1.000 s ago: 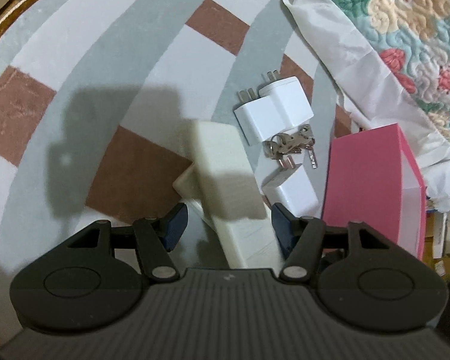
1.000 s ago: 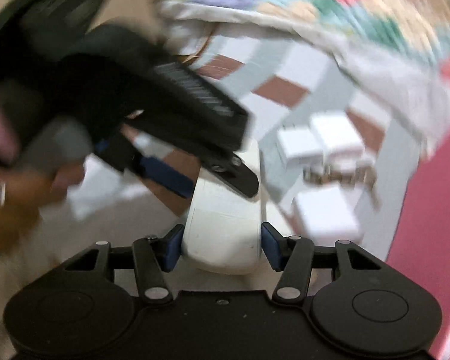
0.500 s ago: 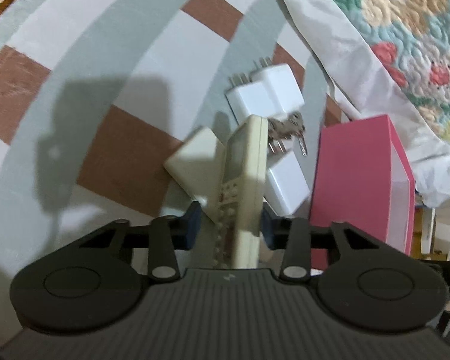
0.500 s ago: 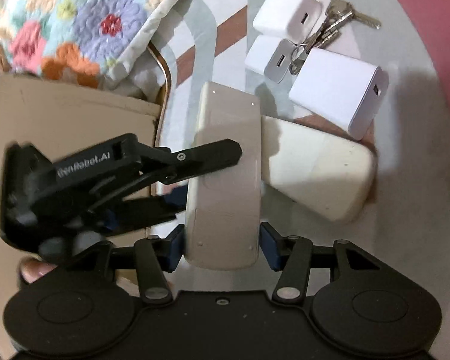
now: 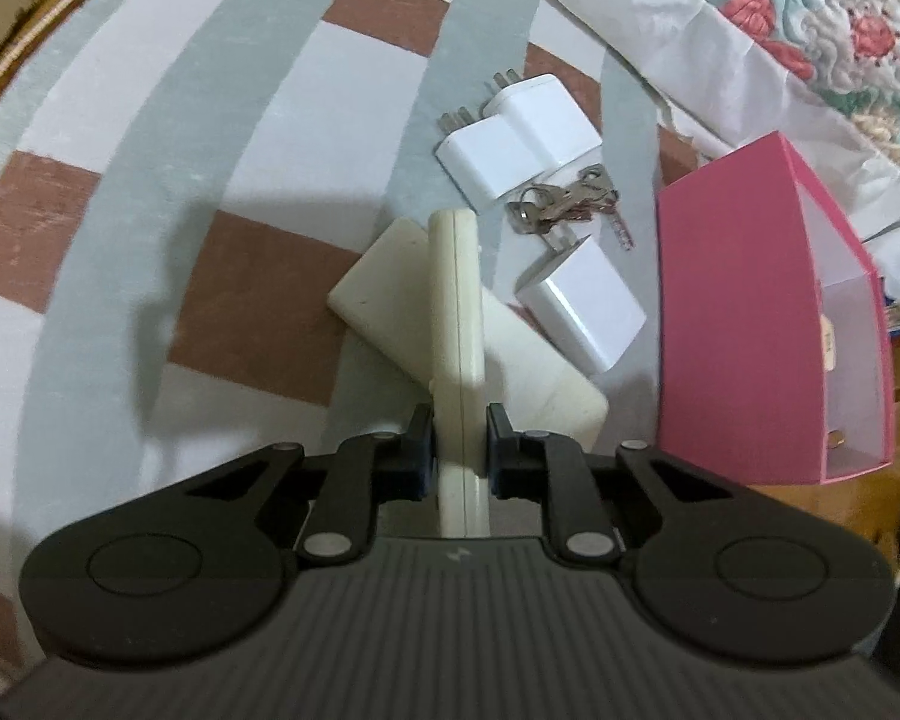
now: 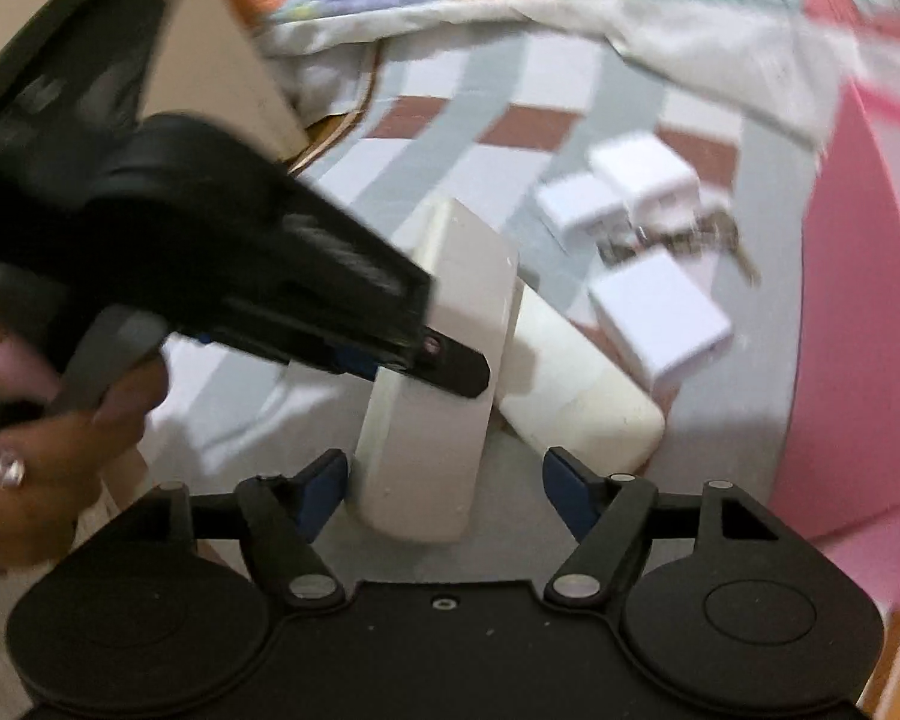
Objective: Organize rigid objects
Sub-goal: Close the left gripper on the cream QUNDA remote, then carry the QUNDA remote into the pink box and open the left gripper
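Observation:
My left gripper (image 5: pixel 459 444) is shut on a cream remote control (image 5: pixel 457 324), held edge-up above the rug; it also shows in the right wrist view (image 6: pixel 444 372) with the left gripper's fingers (image 6: pixel 450 369) clamped across it. My right gripper (image 6: pixel 444 477) is open, its jaws spread on either side of the remote's near end without pinching it. A second cream remote (image 5: pixel 528 372) lies flat on the rug under the held one. Three white chargers (image 5: pixel 516 144) (image 5: pixel 588 303) and a bunch of keys (image 5: pixel 564 204) lie beside it.
An open pink box (image 5: pixel 744 324) stands at the right, also in the right wrist view (image 6: pixel 858 324). The patterned rug (image 5: pixel 210 120) covers the floor. A floral quilt (image 5: pixel 810 18) with white lining drapes at the far right. The rug's edge and wooden floor (image 5: pixel 6 54) lie far left.
My right gripper has opened and let go of the remote. My left gripper has shut on it and holds it edge-up. The right wrist view has swung and is blurred.

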Demonstrator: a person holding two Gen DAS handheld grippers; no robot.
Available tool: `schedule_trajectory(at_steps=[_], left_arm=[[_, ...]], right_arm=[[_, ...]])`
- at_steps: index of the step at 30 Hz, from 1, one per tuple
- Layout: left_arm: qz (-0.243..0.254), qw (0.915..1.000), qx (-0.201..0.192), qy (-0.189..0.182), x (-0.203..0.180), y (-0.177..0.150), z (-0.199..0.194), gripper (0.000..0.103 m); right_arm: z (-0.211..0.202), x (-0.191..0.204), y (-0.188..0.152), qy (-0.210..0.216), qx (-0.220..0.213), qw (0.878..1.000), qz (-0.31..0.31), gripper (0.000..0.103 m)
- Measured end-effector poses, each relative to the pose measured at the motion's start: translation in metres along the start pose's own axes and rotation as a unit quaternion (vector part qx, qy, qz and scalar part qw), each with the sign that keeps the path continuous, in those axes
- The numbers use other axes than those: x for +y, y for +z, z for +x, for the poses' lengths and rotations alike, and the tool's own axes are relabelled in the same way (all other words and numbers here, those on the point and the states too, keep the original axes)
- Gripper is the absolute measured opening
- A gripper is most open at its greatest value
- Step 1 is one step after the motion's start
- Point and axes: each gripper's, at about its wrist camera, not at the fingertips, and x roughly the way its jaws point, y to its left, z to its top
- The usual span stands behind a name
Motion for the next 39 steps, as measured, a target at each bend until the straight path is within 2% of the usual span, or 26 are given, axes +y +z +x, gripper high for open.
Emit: schedule_trajectory(at_steps=[3,4,5,6,7,11,13,16,18,19,21,24,26,28,31,35,39], left_arm=[[0.005,0.9996,-0.003,0.026,-0.001,-0.006,-0.003,0.016],[0.004,0.9995,-0.002,0.03,-0.002,-0.007,-0.004,0.016],[-0.001,0.9997,0.0,0.026,-0.001,-0.008,-0.004,0.018],[-0.003,0.9998,0.004,0.017,-0.001,-0.007,-0.004,0.019],[-0.006,0.9999,0.008,0.01,0.0,-0.007,-0.005,0.024],[-0.009,0.9997,-0.004,-0.024,0.001,-0.003,-0.013,0.041],[-0.017,0.999,-0.009,-0.039,0.004,-0.001,-0.016,0.044],[-0.021,0.9989,-0.018,-0.039,0.008,0.002,-0.018,0.051],[-0.024,0.9991,-0.018,-0.029,0.009,0.003,-0.014,0.053],[-0.028,0.999,-0.015,-0.03,0.011,0.003,-0.012,0.054],[-0.032,0.9991,-0.007,-0.027,0.014,0.002,-0.006,0.054],[-0.039,0.9989,0.003,-0.025,0.016,-0.001,0.005,0.054],[-0.048,0.9983,0.012,-0.031,0.017,-0.003,0.012,0.052],[-0.056,0.9977,0.014,-0.036,0.017,-0.006,0.017,0.052],[-0.059,0.9975,0.012,-0.037,0.016,-0.007,0.017,0.051],[-0.062,0.9971,0.017,-0.04,0.016,-0.01,0.017,0.05],[-0.054,0.998,0.008,-0.031,0.013,-0.012,0.015,0.051]], right_arm=[[-0.002,0.016,-0.001,-0.001,0.003,0.999,-0.054,0.076],[-0.001,0.019,-0.001,0.006,0.002,0.998,-0.063,0.073],[0.002,0.022,0.001,0.012,0.002,0.998,-0.066,0.067],[0.006,0.024,0.002,0.015,0.005,0.998,-0.066,0.045],[0.009,0.022,0.002,0.009,0.011,0.998,-0.061,0.037],[0.005,-0.001,0.004,0.022,0.01,0.999,0.024,0.028],[0.004,-0.018,0.003,0.026,0.013,0.995,0.09,0.02],[0.002,-0.038,-0.004,0.032,0.012,0.987,0.154,0.021],[-0.001,-0.028,-0.005,-0.001,0.008,0.993,0.119,0.024],[-0.001,-0.023,-0.005,-0.028,0.008,0.995,0.1,0.029],[0.0,-0.02,-0.006,-0.068,0.01,0.994,0.087,0.031],[0.001,-0.026,-0.009,-0.05,0.009,0.995,0.088,0.032],[-0.001,-0.021,-0.012,-0.046,0.013,0.997,0.065,0.034],[0.001,-0.013,-0.015,-0.046,0.023,0.998,0.018,0.051],[0.004,0.002,-0.02,-0.043,0.024,0.998,-0.042,0.063],[0.023,0.016,-0.022,-0.078,0.036,0.989,-0.119,0.061],[0.026,0.014,-0.016,-0.073,0.033,0.992,-0.099,0.06]])
